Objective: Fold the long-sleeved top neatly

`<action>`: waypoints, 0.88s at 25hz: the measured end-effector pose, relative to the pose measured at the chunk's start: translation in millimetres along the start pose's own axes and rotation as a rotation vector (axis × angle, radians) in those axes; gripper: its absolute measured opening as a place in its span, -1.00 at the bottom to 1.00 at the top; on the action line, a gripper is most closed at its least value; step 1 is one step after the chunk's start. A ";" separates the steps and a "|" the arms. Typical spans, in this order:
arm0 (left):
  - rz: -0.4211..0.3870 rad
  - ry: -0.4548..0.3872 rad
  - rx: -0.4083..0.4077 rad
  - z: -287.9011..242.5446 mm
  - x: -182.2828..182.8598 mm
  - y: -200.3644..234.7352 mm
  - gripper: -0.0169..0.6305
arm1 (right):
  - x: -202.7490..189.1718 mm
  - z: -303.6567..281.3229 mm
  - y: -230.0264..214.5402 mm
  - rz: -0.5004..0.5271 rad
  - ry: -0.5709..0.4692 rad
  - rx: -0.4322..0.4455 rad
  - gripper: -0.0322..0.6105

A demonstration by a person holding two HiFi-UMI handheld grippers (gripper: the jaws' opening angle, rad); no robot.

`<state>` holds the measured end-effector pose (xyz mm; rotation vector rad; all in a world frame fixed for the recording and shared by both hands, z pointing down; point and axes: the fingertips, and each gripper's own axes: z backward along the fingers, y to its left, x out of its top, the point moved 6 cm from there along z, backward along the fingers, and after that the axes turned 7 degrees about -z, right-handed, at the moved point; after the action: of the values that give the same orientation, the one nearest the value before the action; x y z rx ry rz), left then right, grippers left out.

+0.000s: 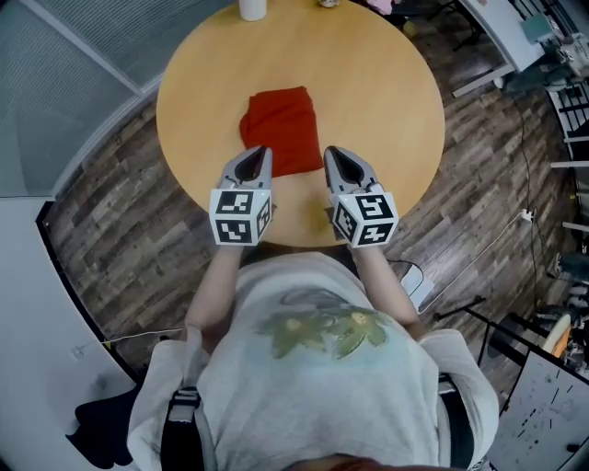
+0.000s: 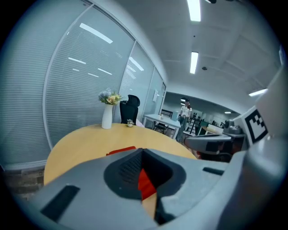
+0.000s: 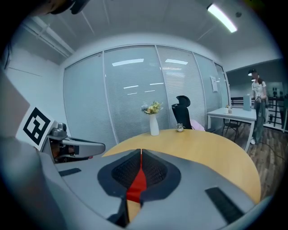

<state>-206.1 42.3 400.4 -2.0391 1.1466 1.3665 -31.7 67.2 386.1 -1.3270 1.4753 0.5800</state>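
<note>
We see the red long-sleeved top (image 1: 282, 129) lying folded into a compact rectangle on the round wooden table (image 1: 386, 101). It sits close to the table's centre, a little toward 7 o'clock in the head view. No tong is touching it.

The left gripper (image 1: 260, 153) is at about 7 o'clock of the table. Its jaws are pressed together and hold nothing. In the left gripper view, the red cloth shows only through the narrow slot below the jaws, lying on the table farther away. In the head view the tip of this gripper overlaps the near left corner of the top.

The right gripper (image 1: 331, 153) is at about 5 o'clock, just beside the top's near right corner. Its jaws are also closed and empty, and the red again shows only behind them.

A white vase (image 1: 252, 9) with flowers stands at the table's far edge, near 11 o'clock. The floor (image 1: 120, 221) around the table is of dark wood planks.
</note>
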 end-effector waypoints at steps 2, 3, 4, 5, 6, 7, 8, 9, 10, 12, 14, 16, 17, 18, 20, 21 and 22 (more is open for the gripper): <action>-0.002 -0.017 -0.019 4.5 4.8 -7.9 -0.93 | 2.8 4.5 8.0 0.006 -0.010 0.016 -0.83; -0.005 -0.028 -0.030 6.6 7.4 -11.6 -0.93 | 3.7 5.9 11.6 0.011 -0.013 0.022 -0.83; -0.014 -0.039 -0.038 8.7 10.2 -14.8 -0.93 | 4.6 6.8 14.9 0.017 -0.014 0.026 -0.83; -0.027 -0.049 -0.039 10.8 13.2 -17.3 -0.93 | 5.6 7.1 17.8 0.022 -0.013 0.029 -0.83; -0.041 -0.059 -0.031 12.9 16.4 -19.0 -0.93 | 6.7 7.3 20.3 0.026 -0.011 0.031 -0.83; -0.055 -0.070 -0.019 15.2 19.6 -19.9 -0.93 | 7.9 7.8 22.5 0.028 -0.009 0.031 -0.84; -0.067 -0.080 -0.007 17.4 22.4 -20.1 -0.93 | 8.9 8.8 24.4 0.030 -0.009 0.031 -0.84; -0.077 -0.089 0.001 19.3 24.6 -19.6 -0.93 | 9.7 10.1 26.1 0.032 -0.011 0.031 -0.84; -0.082 -0.095 0.003 21.0 26.1 -18.5 -0.93 | 10.3 11.4 27.8 0.037 -0.014 0.032 -0.84; -0.077 -0.101 -0.009 23.9 27.5 -16.1 -0.93 | 11.0 13.1 30.6 0.050 -0.017 0.031 -0.84; -0.069 -0.100 -0.031 25.9 28.1 -17.0 -0.93 | 12.3 14.8 31.7 0.060 -0.016 0.029 -0.84; -0.074 -0.097 -0.041 26.4 28.2 -19.8 -0.93 | 13.7 16.4 32.1 0.062 -0.014 0.030 -0.84; -0.082 -0.094 -0.041 26.1 27.9 -20.9 -0.93 | 13.8 17.1 32.6 0.061 -0.013 0.033 -0.84; -0.089 -0.091 -0.039 25.7 27.5 -21.7 -0.93 | 13.5 17.8 33.3 0.059 -0.012 0.036 -0.84; -0.092 -0.088 -0.034 24.8 27.3 -22.8 -0.93 | 12.8 18.8 34.0 0.056 -0.009 0.042 -0.84; -0.088 -0.089 -0.031 24.5 27.6 -23.3 -0.93 | 12.5 19.1 33.7 0.054 -0.008 0.046 -0.84; -0.081 -0.090 -0.030 24.1 27.8 -23.8 -0.93 | 12.2 19.4 33.2 0.050 -0.007 0.050 -0.84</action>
<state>-195.0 62.2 362.9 -2.0000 1.0000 1.4283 -53.7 87.8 359.3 -1.2514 1.5113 0.5757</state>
